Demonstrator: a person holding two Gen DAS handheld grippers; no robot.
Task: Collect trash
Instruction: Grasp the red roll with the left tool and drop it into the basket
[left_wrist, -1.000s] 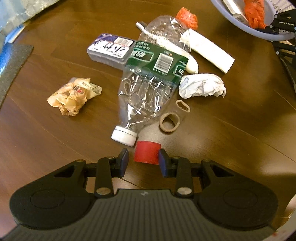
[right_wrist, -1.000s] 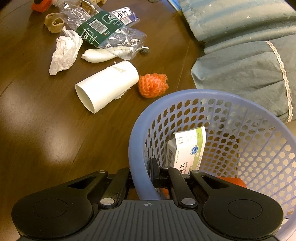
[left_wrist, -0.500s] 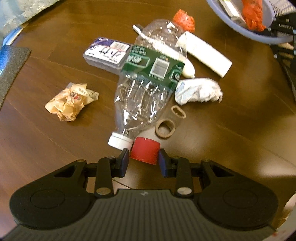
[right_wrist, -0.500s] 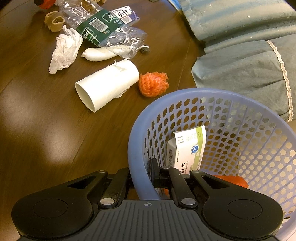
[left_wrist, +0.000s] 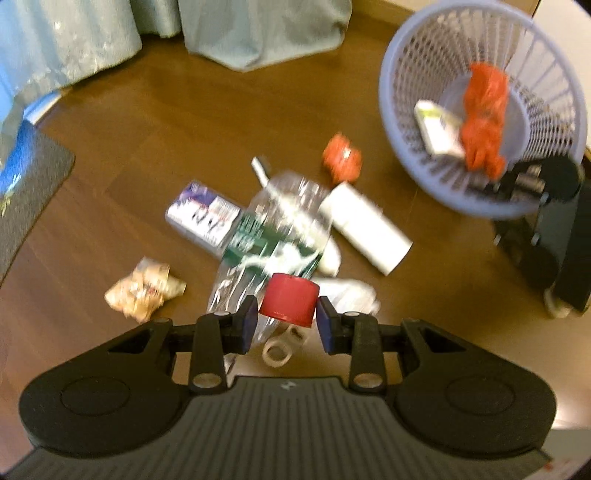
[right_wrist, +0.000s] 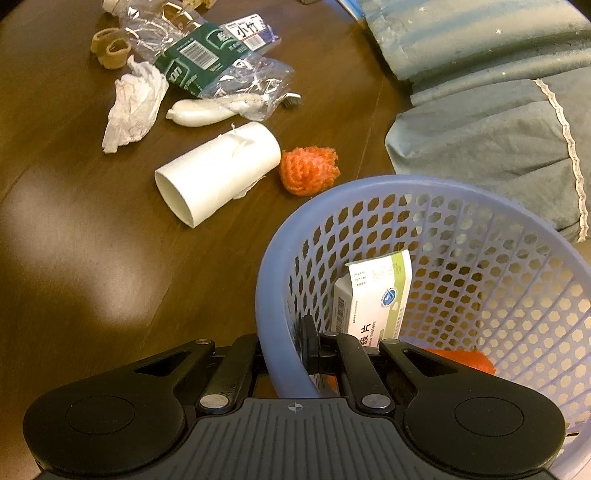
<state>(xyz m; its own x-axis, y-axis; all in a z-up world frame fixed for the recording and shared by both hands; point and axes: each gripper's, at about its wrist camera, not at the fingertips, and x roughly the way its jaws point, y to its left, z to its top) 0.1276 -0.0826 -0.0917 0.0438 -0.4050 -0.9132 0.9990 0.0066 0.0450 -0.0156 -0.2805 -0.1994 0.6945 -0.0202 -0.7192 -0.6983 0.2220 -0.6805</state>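
Dark wood floor (right_wrist: 74, 258), littered; teal drapery (right_wrist: 480, 147) beside.

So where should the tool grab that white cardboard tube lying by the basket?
Grip the white cardboard tube across its round middle, coming down from above. It lies flat on the table, so its curved sides are free to close on, while the orange mesh ball crowds its far end.

Two downward wrist views, shared basket (left_wrist: 480, 206)
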